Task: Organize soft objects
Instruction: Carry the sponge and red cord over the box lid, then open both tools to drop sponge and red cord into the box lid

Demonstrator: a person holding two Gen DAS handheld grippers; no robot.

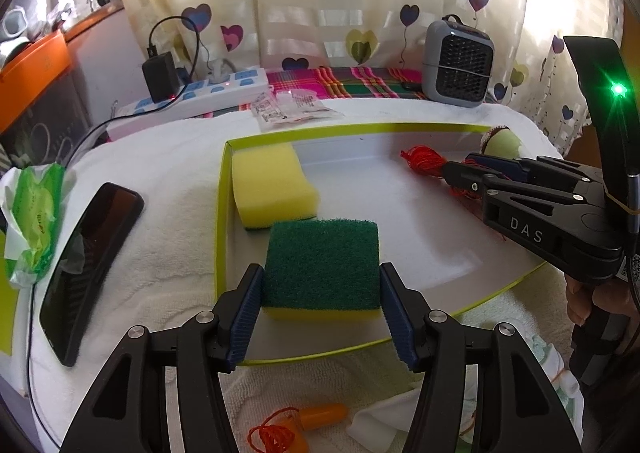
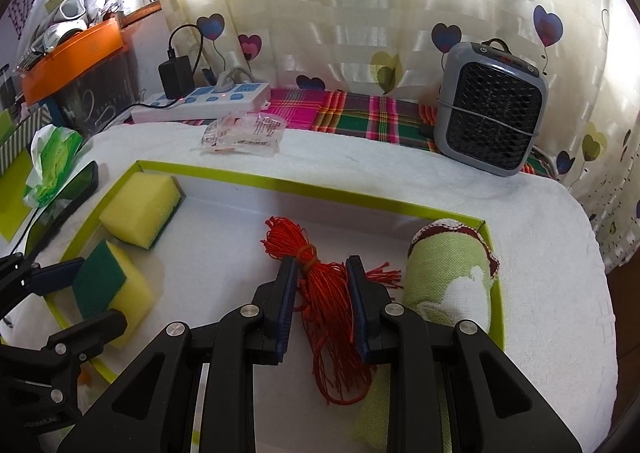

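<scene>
White inside and lime-edged, the shallow tray [image 2: 280,183] is the landmark here, lying on a pale towel [image 2: 540,237]. Against the tray's right wall rests a rolled green cloth [image 2: 448,273]. In its far left corner sits a yellow sponge [image 2: 138,213]; nearer, by the left wall, a green-topped sponge [image 1: 322,265] stands between the pads of the left gripper [image 1: 320,309]. Those jaws stand wide and look to be touching the sponge's sides, so I judge it held, or just short of release. In the tray's middle lies the red string bundle [image 2: 320,285], between the fingers of the right gripper [image 2: 322,305]; they stand narrow around the skein, but whether they pinch it I cannot tell.

To finish well, set each piece flat on the tray floor, apart from its neighbours, then spread the jaws fully and withdraw straight back so the loose strands do not snag.
</scene>
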